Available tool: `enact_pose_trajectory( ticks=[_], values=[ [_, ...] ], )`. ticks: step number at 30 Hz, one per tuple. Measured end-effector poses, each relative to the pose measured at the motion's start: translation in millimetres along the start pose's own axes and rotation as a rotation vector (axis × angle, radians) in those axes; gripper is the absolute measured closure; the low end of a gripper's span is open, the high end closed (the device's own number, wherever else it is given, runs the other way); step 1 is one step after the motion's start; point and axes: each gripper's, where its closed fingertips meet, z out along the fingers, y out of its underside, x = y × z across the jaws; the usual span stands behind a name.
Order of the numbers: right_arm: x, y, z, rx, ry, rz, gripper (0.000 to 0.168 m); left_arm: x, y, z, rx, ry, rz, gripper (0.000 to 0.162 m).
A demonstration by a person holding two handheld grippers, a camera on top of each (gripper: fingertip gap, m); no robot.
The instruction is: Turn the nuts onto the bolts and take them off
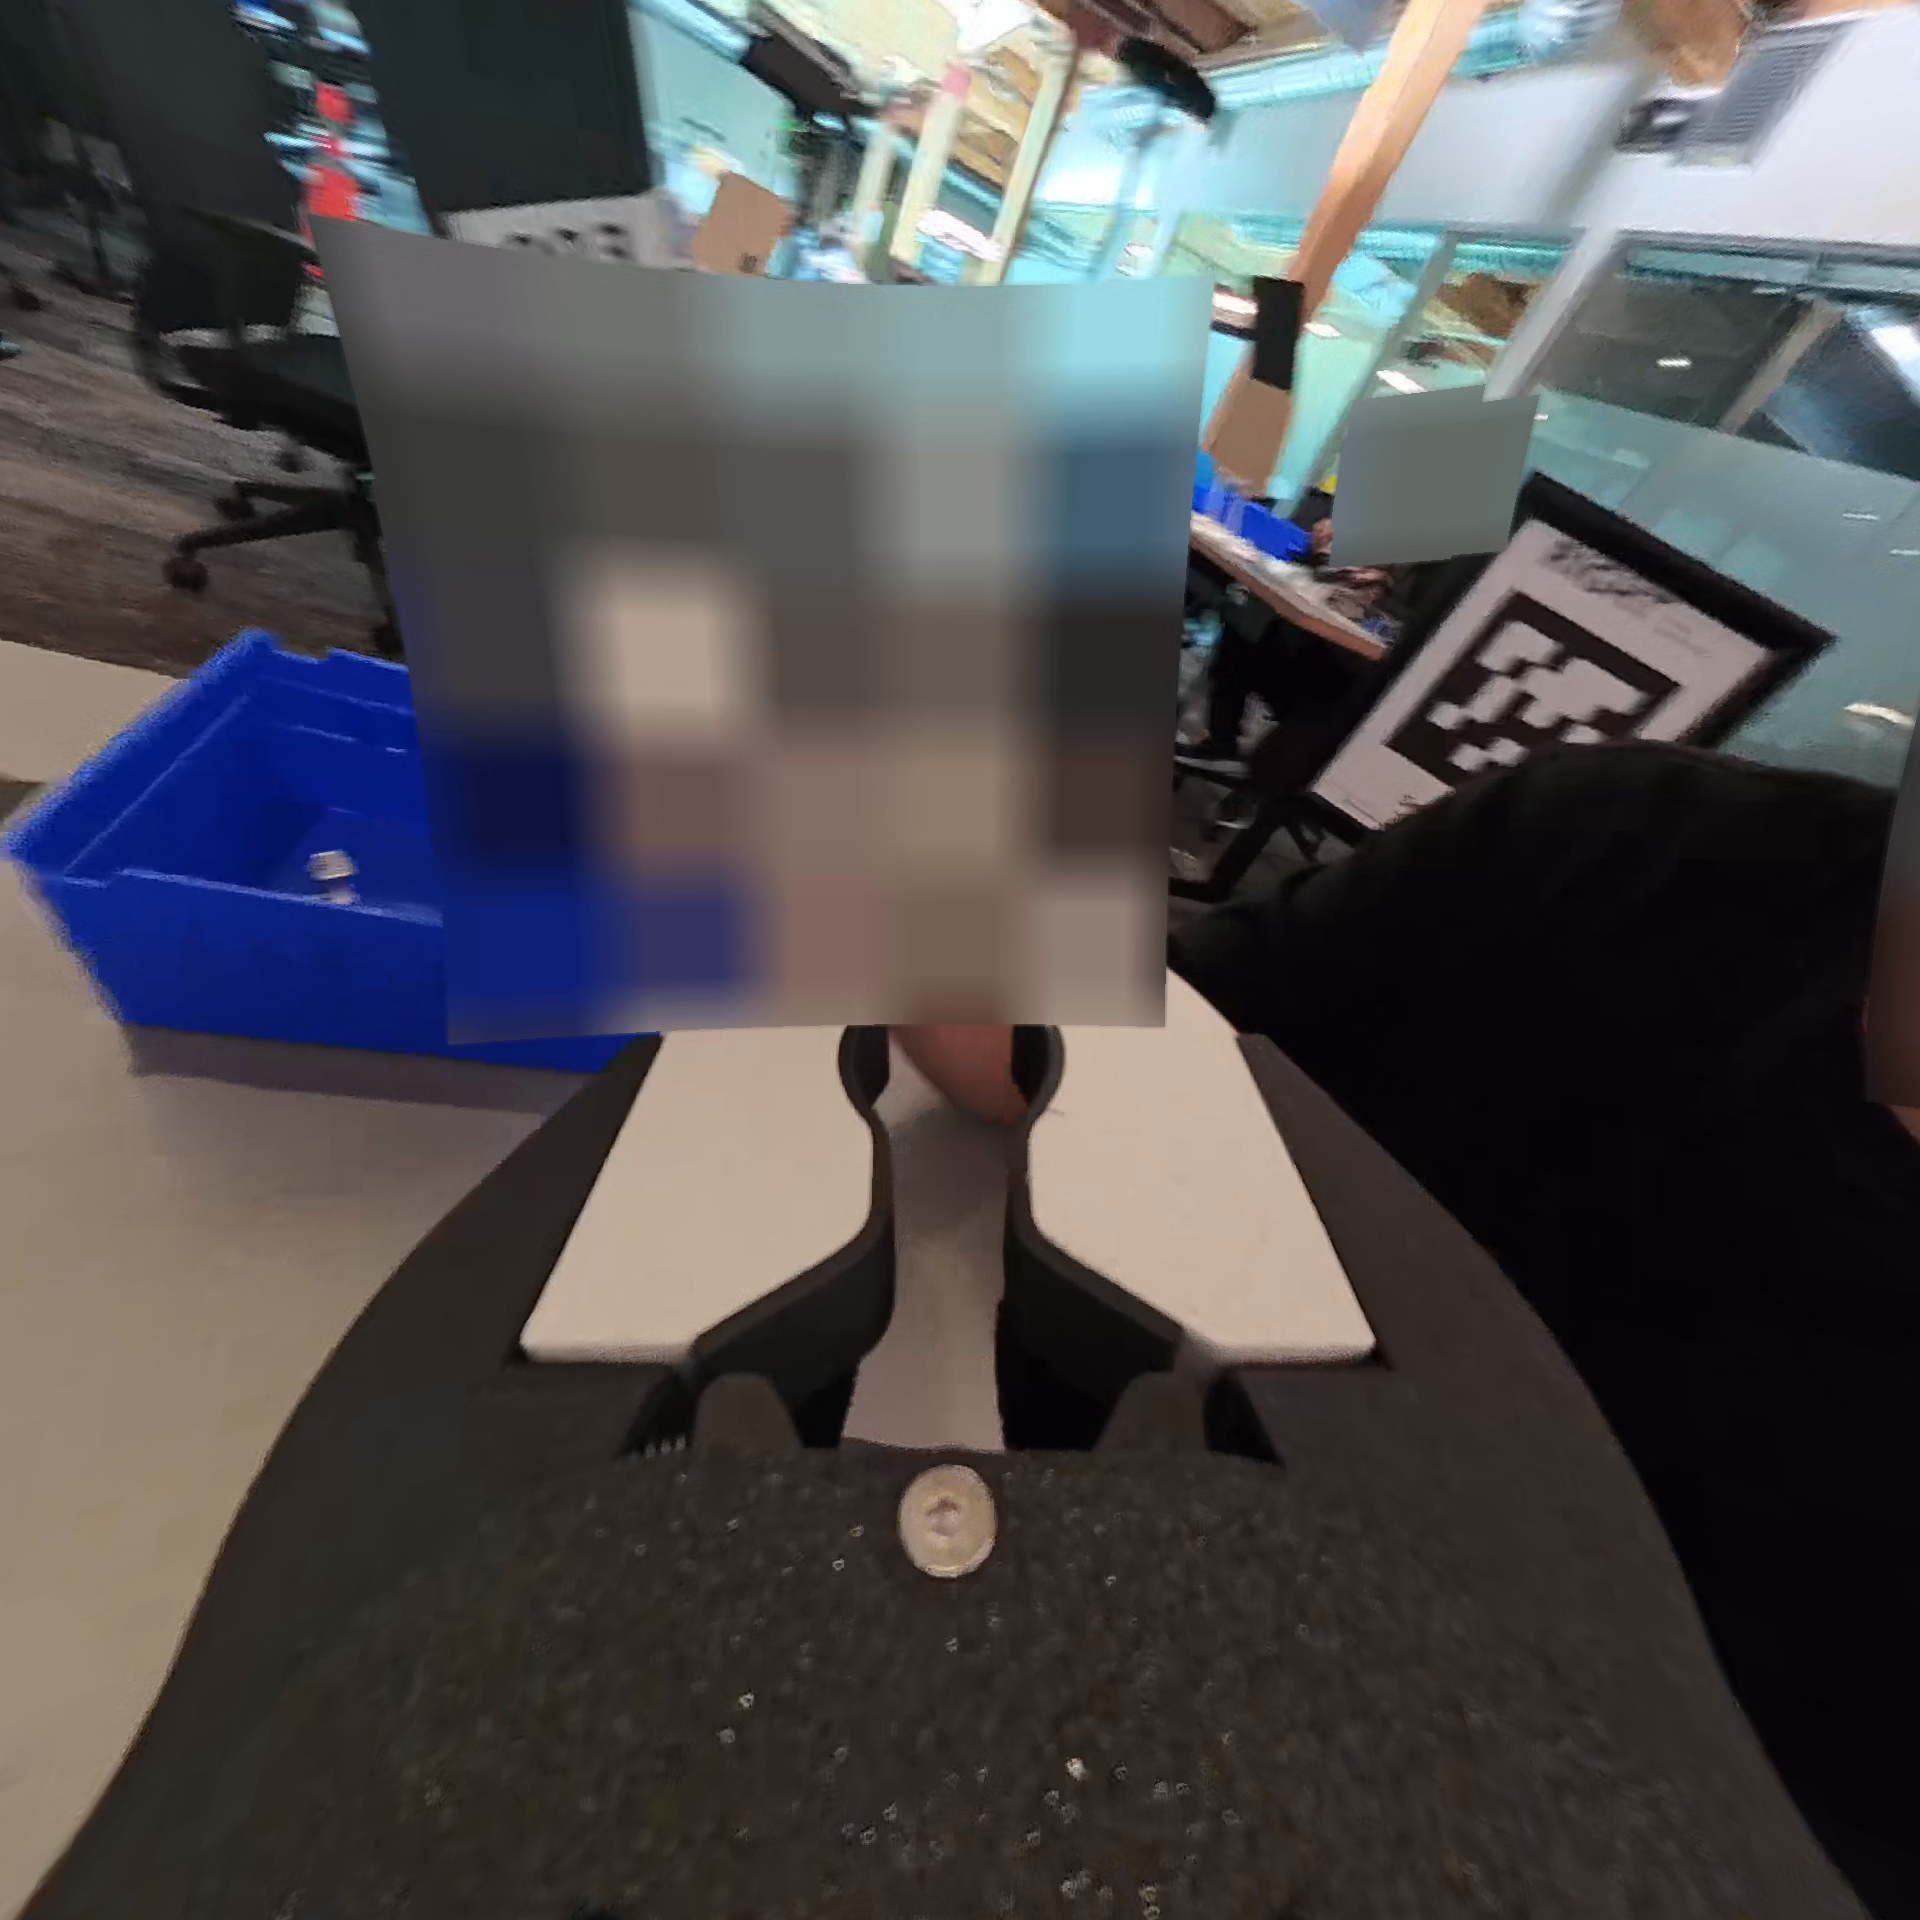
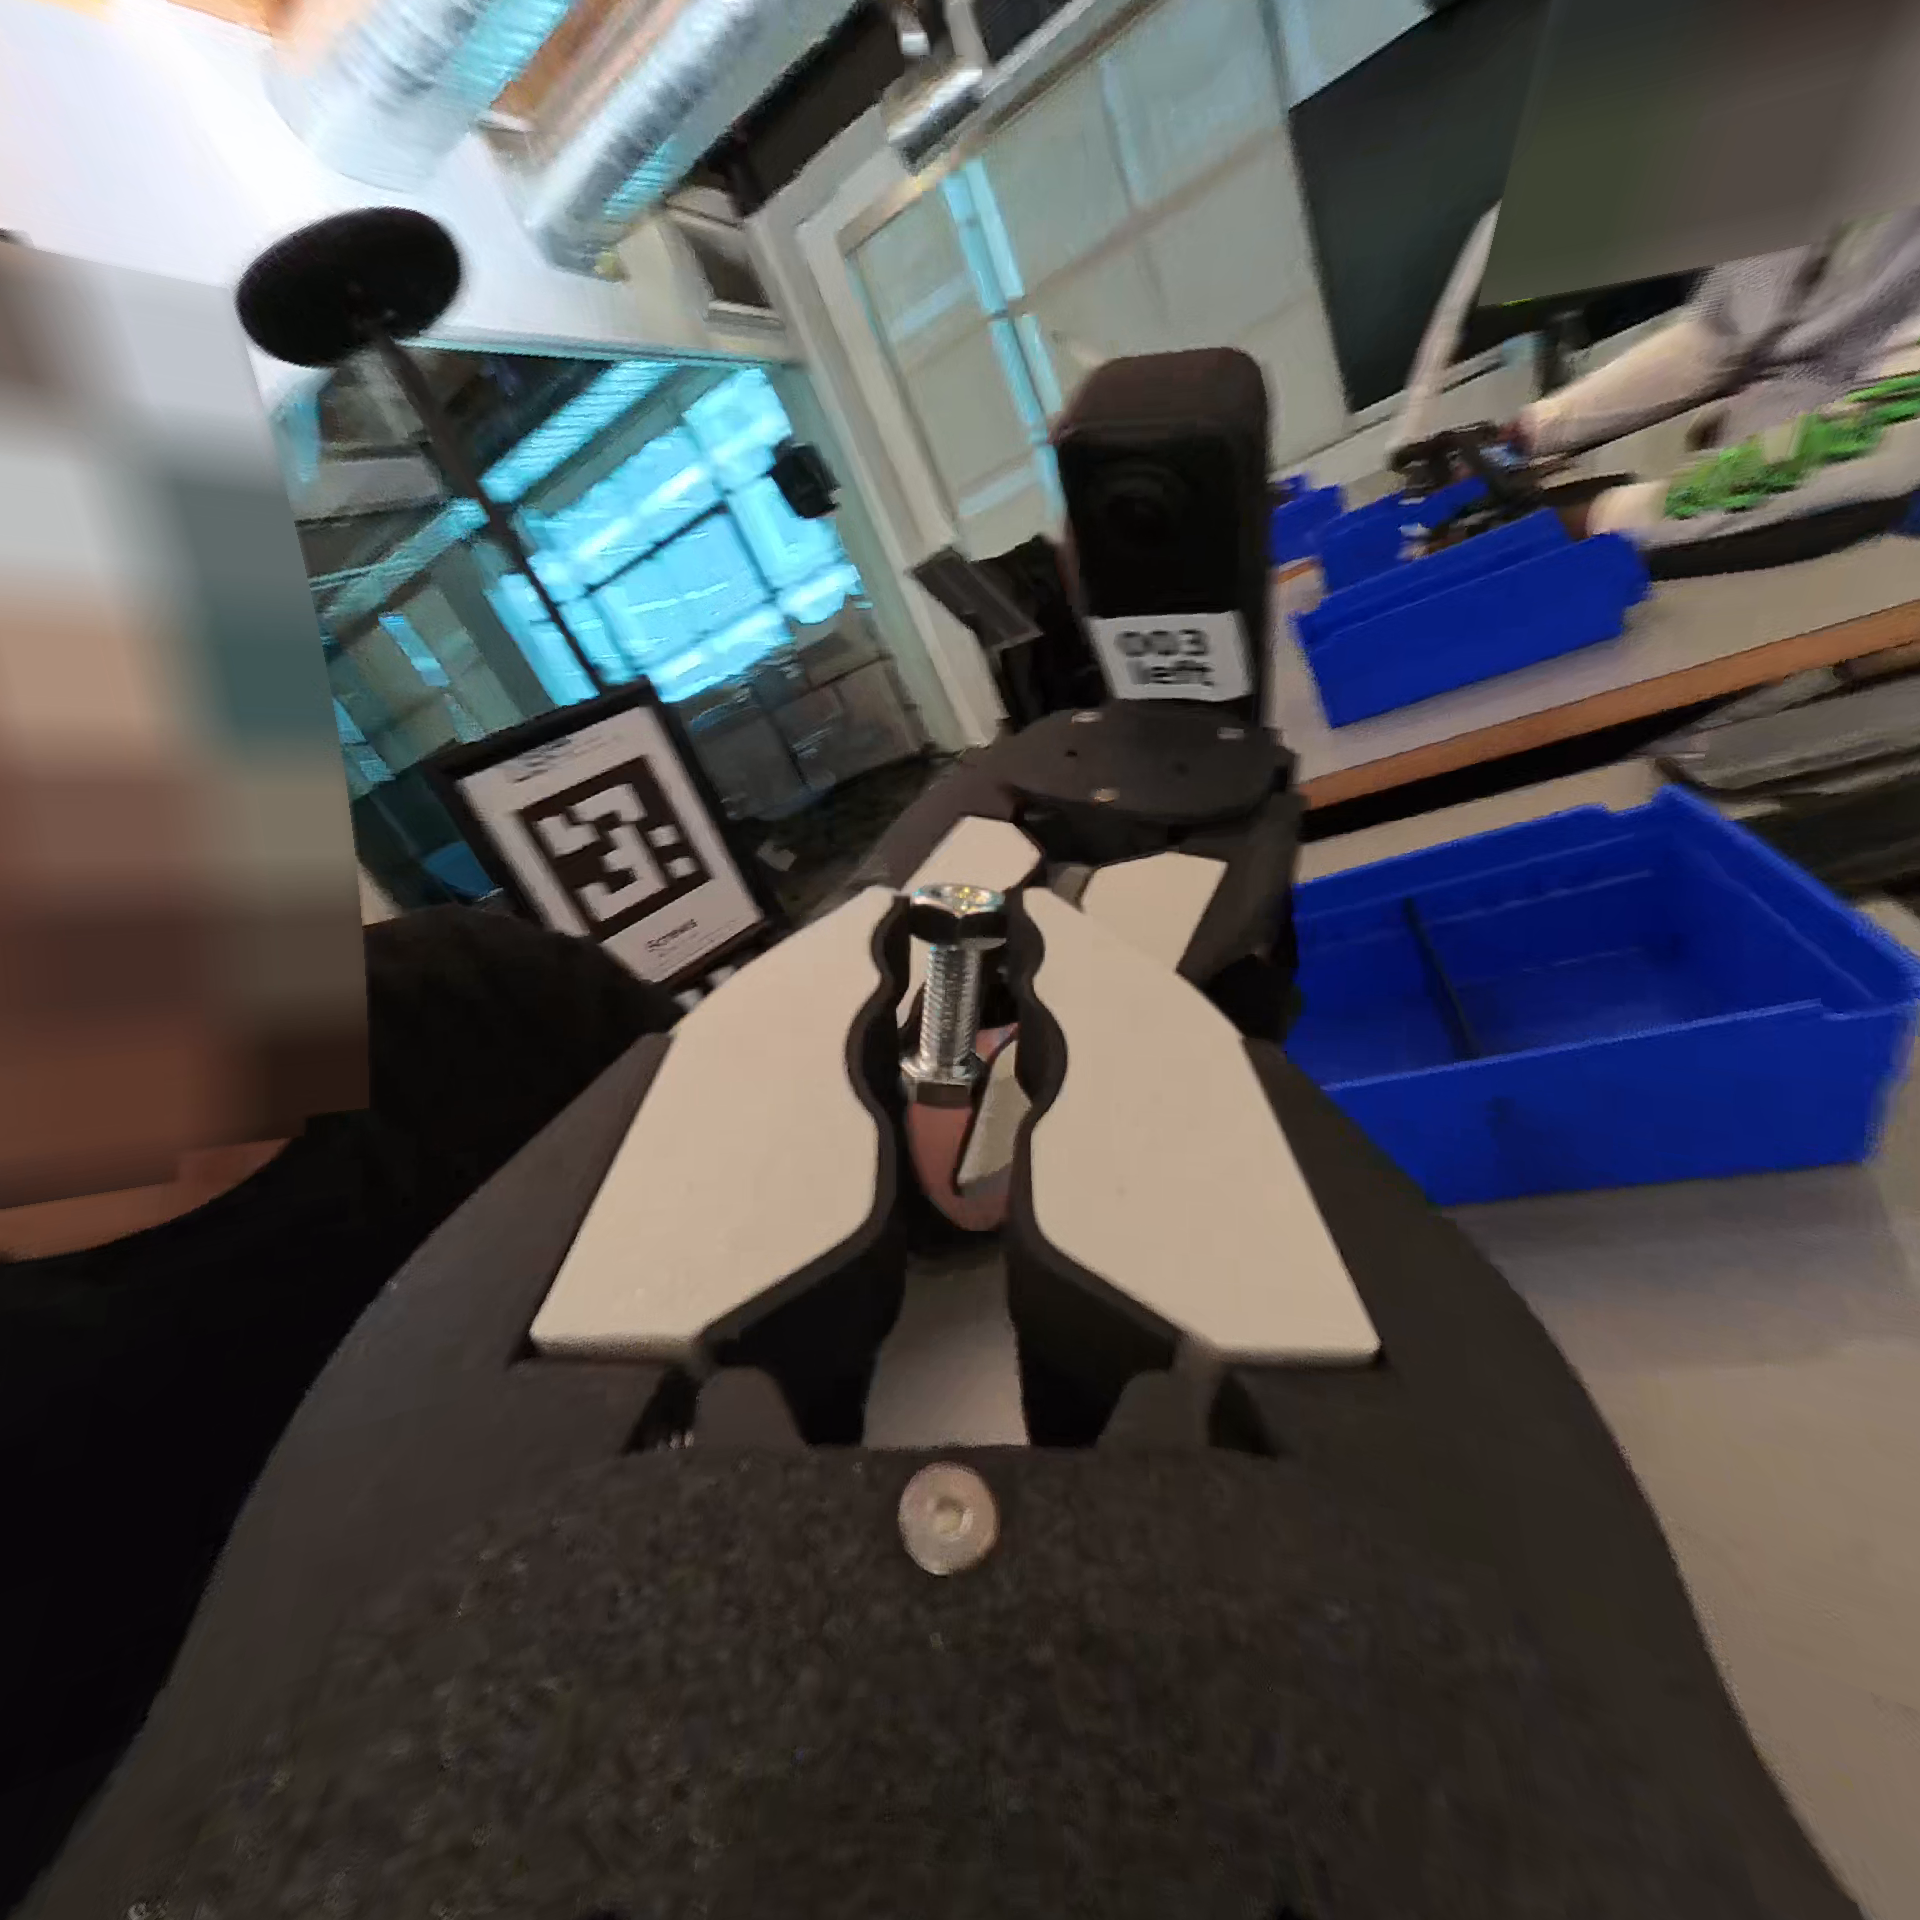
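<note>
Right gripper [image 2: 956, 971] clamped on upright threaded steel bolt [image 2: 948, 997], hex head up, hex nut [image 2: 935, 1075] low on shank. Left gripper [image 2: 1081, 904] tips just beyond; grip hidden by mosaic. Blue plastic bin [image 2: 1621, 1101] beside, on grey table [image 2: 1683, 1351].

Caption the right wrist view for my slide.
Right hand-held gripper holds a bolt with a nut, beside a blue bin.

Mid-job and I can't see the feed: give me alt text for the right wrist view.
The right gripper holds an upright silver hex-head bolt with a silver hex nut threaded low on its shank. The left gripper points in from just behind it. A blue plastic bin sits on the grey tabletop to the right.
</note>
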Motion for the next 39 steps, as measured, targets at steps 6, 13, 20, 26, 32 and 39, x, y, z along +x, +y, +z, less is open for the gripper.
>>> enact_pose_trajectory(
  ticks=[6,13,20,26,32,39],
  values=[
    [55.0,-12.3,-12.2,0.02,0.605,-0.151,0.151,-63.3,-7.4,-24.2,0.019,-0.464,0.047,0.144],
    [68.1,-9.8,-26.6,-0.127,1.165,-0.362,0.151,-91.9,-6.4,-31.9,-0.07,-0.792,0.219,0.144],
    [60.5,-16.6,-24.4,-0.056,1.041,-0.34,0.141,-81.4,-11.3,-31.0,-0.043,-0.732,0.246,0.144],
    [12.9,-37.5,-16.7,0.158,0.449,-0.357,0.127,-42.8,-16.5,-18.2,0.033,-0.429,0.184,0.145],
    [-12.0,-19.5,-17.4,0.145,-0.017,-0.141,0.117,7.4,-13.3,-6.7,0.06,-0.039,0.093,0.144],
    [-23.1,1.8,-1.6,0.047,-0.155,-0.141,0.141,12.0,-3.7,0.9,0.018,0.04,0.059,0.144]
  ],
)
